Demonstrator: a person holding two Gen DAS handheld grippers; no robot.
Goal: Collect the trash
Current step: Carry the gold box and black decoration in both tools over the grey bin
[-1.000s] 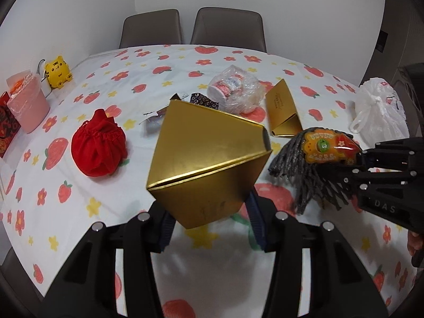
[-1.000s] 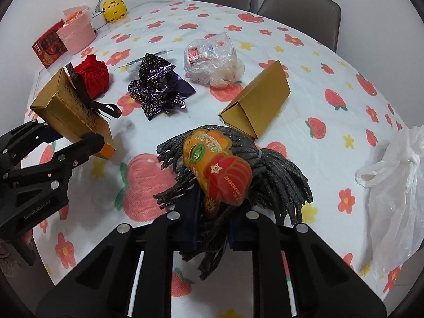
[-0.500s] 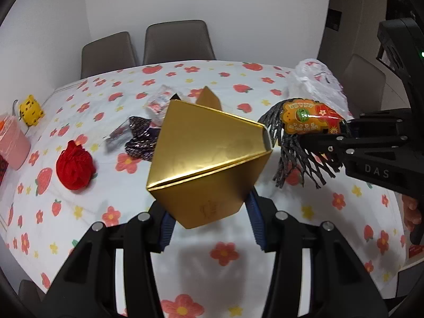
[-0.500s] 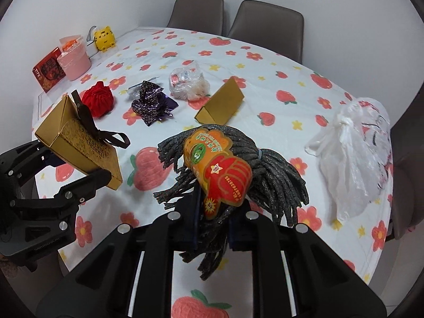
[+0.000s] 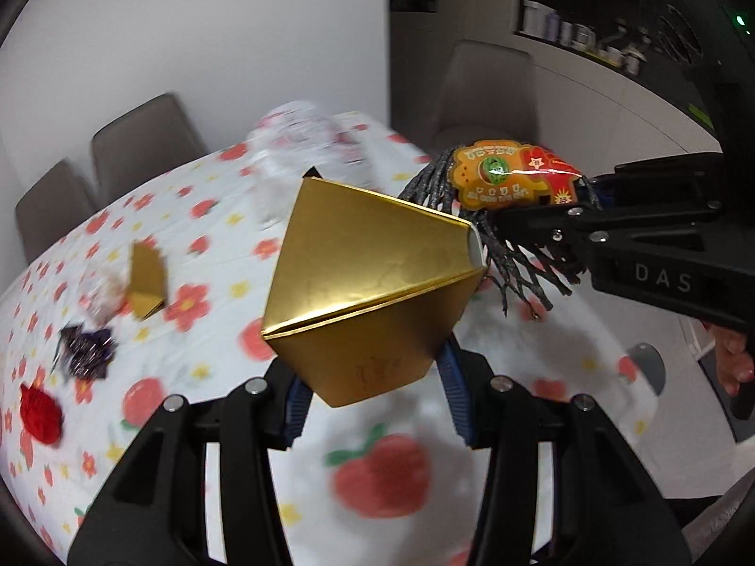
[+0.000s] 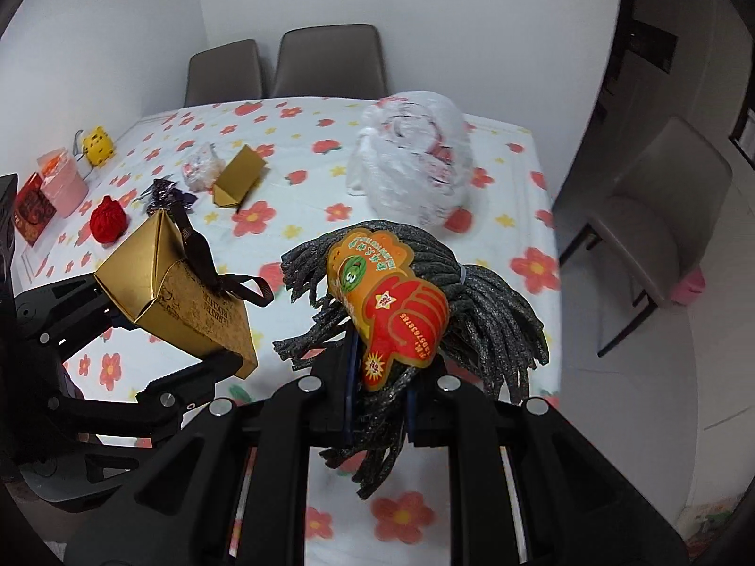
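Our left gripper [image 5: 373, 391] was clamped on a gold box [image 5: 368, 292], its pads pressed against the lower sides; where they met the box was hidden by the box itself. Our right gripper [image 6: 377, 405] was nearly closed on a bundle of dark foam netting [image 6: 490, 311] with an orange and red label [image 6: 391, 302], and the fingertips were buried in the strands. Both loads hung in the air above the table [image 6: 500, 141].

We counted two gold boxes: the held one, with a dark ribbon [image 6: 203, 259], and a second gold box [image 6: 238, 177] lying on the table left of the white plastic bag [image 6: 415, 160]. Further left of the bag we saw one clear wrapper bundle [image 6: 200, 170], one dark purple wrapper [image 6: 165, 193] partly hidden behind the held box, and one red pouch [image 6: 108, 221]. Three chairs showed in the right view, the one beside the table cut off. In the left view the table was motion-blurred, and only a fingertip edge of a hand [image 5: 731, 363] showed.
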